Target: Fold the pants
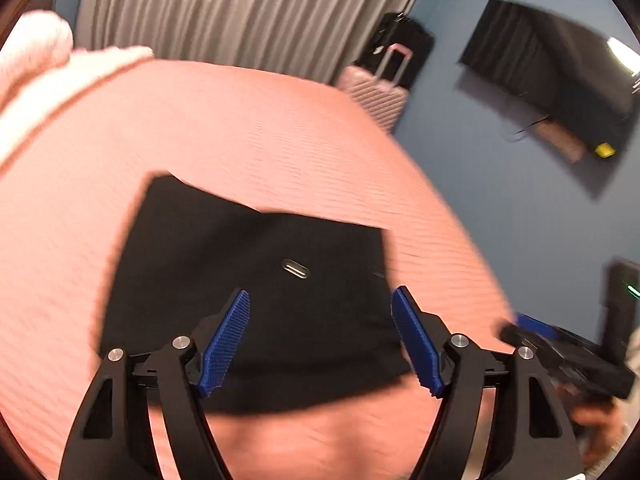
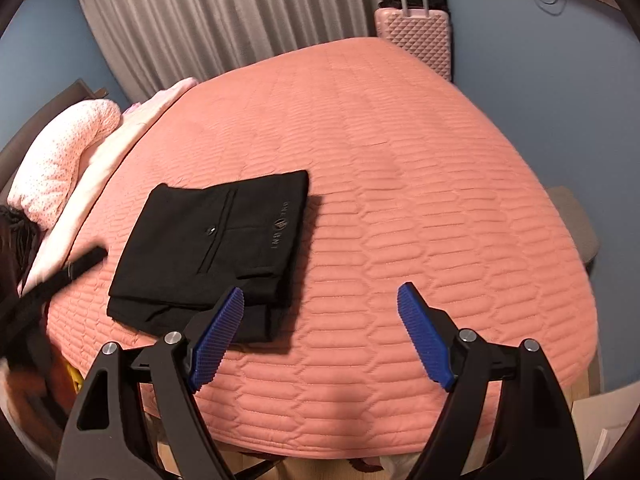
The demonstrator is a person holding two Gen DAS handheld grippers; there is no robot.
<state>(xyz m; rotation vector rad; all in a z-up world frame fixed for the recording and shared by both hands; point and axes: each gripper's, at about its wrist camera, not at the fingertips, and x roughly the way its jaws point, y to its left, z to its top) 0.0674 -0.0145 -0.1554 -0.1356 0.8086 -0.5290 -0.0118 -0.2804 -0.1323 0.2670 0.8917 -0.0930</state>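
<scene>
Black pants (image 2: 216,248) lie folded into a compact rectangle on the pink quilted bed (image 2: 400,200), near its left front part. They also show in the blurred left wrist view (image 1: 256,288). My left gripper (image 1: 320,300) is open and empty, hovering just above the near edge of the pants. My right gripper (image 2: 320,294) is open and empty, above the bed just right of the pants. The right gripper also shows at the right edge of the left wrist view (image 1: 560,352), held by a hand.
A pink suitcase (image 2: 416,36) stands past the bed's far corner by the grey curtain (image 2: 224,12). Pink and white pillows (image 2: 68,160) lie at the bed's left. A dark TV (image 1: 548,76) hangs on the blue wall. A grey stool (image 2: 576,224) stands right of the bed.
</scene>
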